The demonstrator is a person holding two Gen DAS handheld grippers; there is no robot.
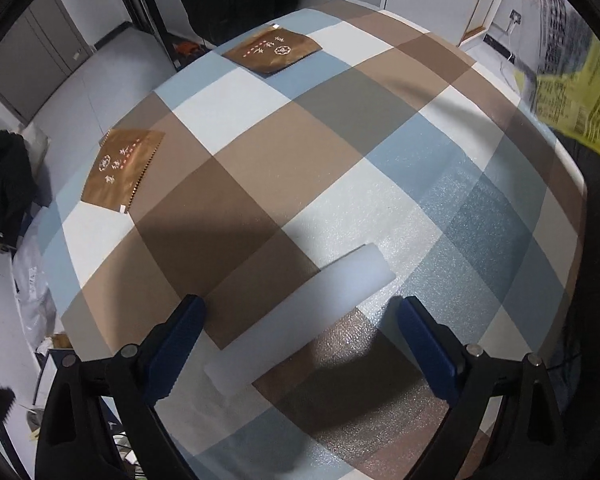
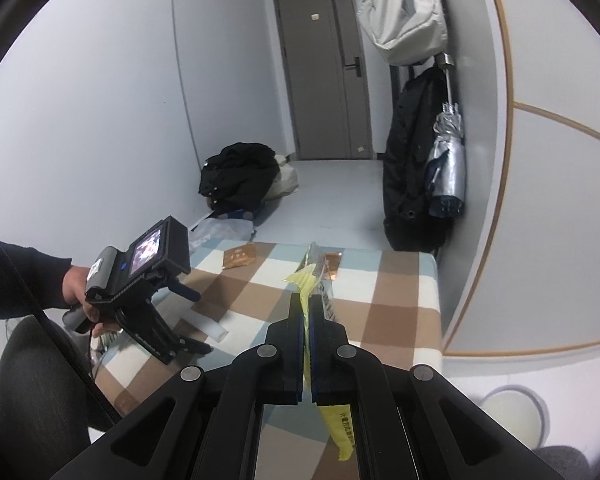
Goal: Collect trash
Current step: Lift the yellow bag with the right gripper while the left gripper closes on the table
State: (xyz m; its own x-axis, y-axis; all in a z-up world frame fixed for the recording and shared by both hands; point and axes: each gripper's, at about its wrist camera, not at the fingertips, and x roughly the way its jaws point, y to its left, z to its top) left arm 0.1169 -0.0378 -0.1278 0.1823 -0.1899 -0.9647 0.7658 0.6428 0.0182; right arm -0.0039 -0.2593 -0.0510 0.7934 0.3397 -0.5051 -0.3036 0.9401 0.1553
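Now we drop the spread left hand-held gripper (image 1: pixel 300 344) squarely over the white foam strip (image 1: pixel 300 320); the right hand-held gripper (image 2: pixel 306 320) pinches the yellow wrapper (image 2: pixel 306 284).

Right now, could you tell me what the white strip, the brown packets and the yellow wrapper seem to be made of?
White strip: probably foam, matte, translucent, thick-edged.
Brown packets: likely foil-like plastic film, glossy coppery sheen, serrated edges.
Yellow wrapper: thin printed plastic film, creased, pinched flat in the right hand-held gripper.
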